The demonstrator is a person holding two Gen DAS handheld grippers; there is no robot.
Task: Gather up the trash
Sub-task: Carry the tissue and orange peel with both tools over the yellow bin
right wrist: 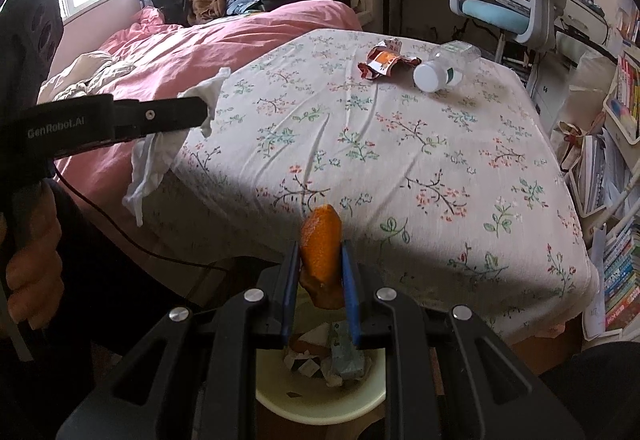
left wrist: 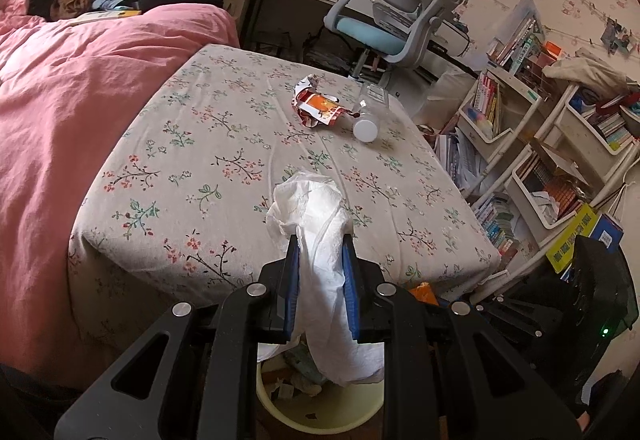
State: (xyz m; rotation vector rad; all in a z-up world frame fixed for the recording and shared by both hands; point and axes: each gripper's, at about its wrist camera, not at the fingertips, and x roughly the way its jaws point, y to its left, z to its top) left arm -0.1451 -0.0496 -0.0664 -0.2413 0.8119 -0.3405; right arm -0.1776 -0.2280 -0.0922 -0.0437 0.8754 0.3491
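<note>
While both grippers hang over the foot of the bed, each has a piece of trash clamped between its blue-padded fingers. The left gripper [left wrist: 320, 240] grips a crumpled white tissue [left wrist: 324, 240]: the paper bunches up above the fingertips, runs down between the two pads and hangs below them, its lower end dangling just over the round cream-coloured waste bin [left wrist: 320, 418] on the floor. From the right wrist view the same left gripper [right wrist: 200, 110] shows side-on, with tissue sticking out ahead of its tip and drooping beneath it.

The right gripper [right wrist: 320, 246] is clenched on a curled piece of orange peel [right wrist: 322, 244], which stands upright between the pads; its upper end pokes above the fingertips and its lower end hangs under them, directly above the open bin [right wrist: 280, 400]. The bin already holds scraps of paper and wrappers.

Farther off, on the white floral bedsheet [left wrist: 200, 144], lie a torn red and orange snack wrapper [left wrist: 320, 108] and, just to its right, a clear plastic bottle with a white cap [left wrist: 370, 116], on its side with the cap toward the cameras. Both rest near the far edge of the mattress, well apart from either gripper. A pink duvet [left wrist: 60, 100] covers the left part of the bed.
</note>
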